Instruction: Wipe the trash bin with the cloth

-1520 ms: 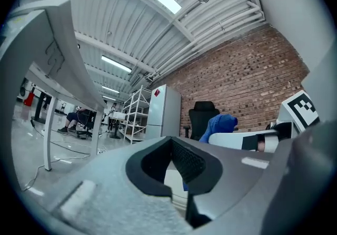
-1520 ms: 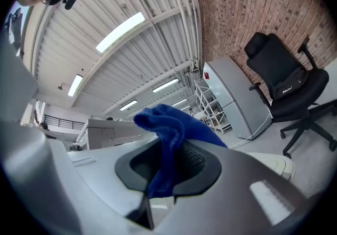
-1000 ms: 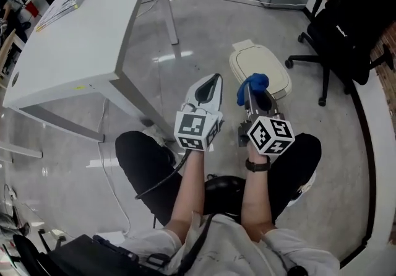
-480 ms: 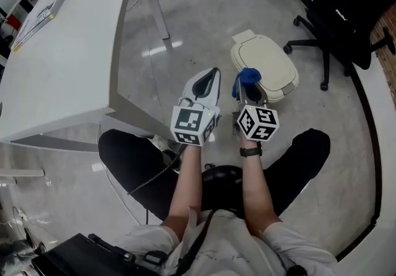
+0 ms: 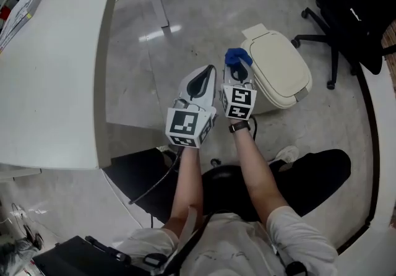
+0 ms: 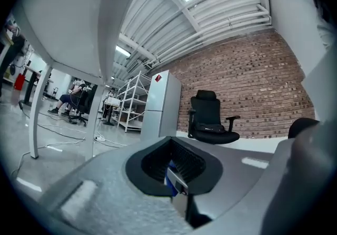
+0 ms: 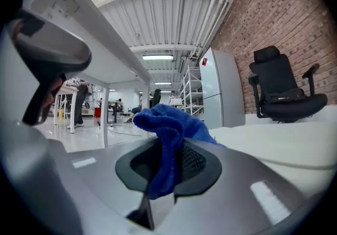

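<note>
The right gripper point(image 5: 236, 69) pinches 1 fold of the cloth point(image 5: 237, 57) (soft, light, probably floppy) near the trash bin point(image 5: 281, 73) left edge; left gripper point(image 5: 209, 75) closed, empty.

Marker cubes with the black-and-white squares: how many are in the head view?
2. One cube caps the left gripper. The other caps the right gripper, which grips the blue cloth beside the trash bin. None seems hidden.
</note>
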Demonstrator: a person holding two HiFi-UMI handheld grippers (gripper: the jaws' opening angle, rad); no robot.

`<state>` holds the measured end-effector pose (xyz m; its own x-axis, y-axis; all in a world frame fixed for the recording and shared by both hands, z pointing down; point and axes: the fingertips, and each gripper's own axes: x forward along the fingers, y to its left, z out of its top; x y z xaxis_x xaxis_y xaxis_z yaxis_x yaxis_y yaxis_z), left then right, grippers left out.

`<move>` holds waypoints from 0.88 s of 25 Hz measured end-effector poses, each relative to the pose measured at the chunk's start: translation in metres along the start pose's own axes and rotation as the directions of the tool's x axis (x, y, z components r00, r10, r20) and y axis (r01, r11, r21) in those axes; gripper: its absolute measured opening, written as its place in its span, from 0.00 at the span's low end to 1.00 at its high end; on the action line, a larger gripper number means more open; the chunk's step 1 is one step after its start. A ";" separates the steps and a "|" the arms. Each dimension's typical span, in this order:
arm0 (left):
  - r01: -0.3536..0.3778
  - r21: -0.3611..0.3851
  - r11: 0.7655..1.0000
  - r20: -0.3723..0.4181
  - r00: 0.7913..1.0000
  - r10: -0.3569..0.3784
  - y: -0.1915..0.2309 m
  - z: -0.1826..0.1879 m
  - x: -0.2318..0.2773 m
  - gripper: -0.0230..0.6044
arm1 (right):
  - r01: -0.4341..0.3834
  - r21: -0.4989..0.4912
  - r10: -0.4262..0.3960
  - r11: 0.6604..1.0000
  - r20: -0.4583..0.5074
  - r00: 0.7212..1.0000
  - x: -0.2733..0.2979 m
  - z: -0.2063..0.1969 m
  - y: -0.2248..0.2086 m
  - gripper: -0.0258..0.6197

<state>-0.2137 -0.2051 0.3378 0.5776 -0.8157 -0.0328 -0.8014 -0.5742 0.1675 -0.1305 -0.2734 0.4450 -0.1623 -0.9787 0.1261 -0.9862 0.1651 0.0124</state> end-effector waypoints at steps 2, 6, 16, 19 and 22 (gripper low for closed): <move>-0.005 -0.005 1.000 -0.006 1.000 0.005 0.006 -0.008 -0.001 0.03 | 0.018 -0.001 -0.018 1.000 -0.040 0.999 0.011 -0.021 -0.002 0.13; 0.003 -0.010 1.000 -0.020 1.000 -0.003 0.010 -0.021 -0.002 0.03 | 0.042 0.015 -0.041 0.999 -0.094 0.995 0.020 -0.061 -0.003 0.13; 0.010 -0.031 0.999 -0.112 0.994 -0.013 0.020 -0.074 -0.001 0.04 | 0.171 0.082 -0.124 0.982 -0.404 0.906 0.027 -0.243 -0.022 0.14; -0.002 -0.052 0.999 -0.106 0.994 -0.004 0.018 -0.080 0.004 0.04 | 0.183 0.102 -0.106 0.978 -0.512 0.852 0.026 -0.284 -0.023 0.14; -0.002 -0.056 0.998 -0.101 0.995 -0.004 0.018 -0.080 0.004 0.03 | 0.202 0.111 -0.098 0.973 -0.593 0.799 0.023 -0.322 -0.028 0.14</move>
<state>-0.2132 -0.2131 0.4191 0.5932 -0.8023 0.0667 -0.7927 -0.5677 0.2220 -0.0957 -0.2613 0.7674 -0.0130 -0.7255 0.6881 -0.9960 -0.0511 -0.0728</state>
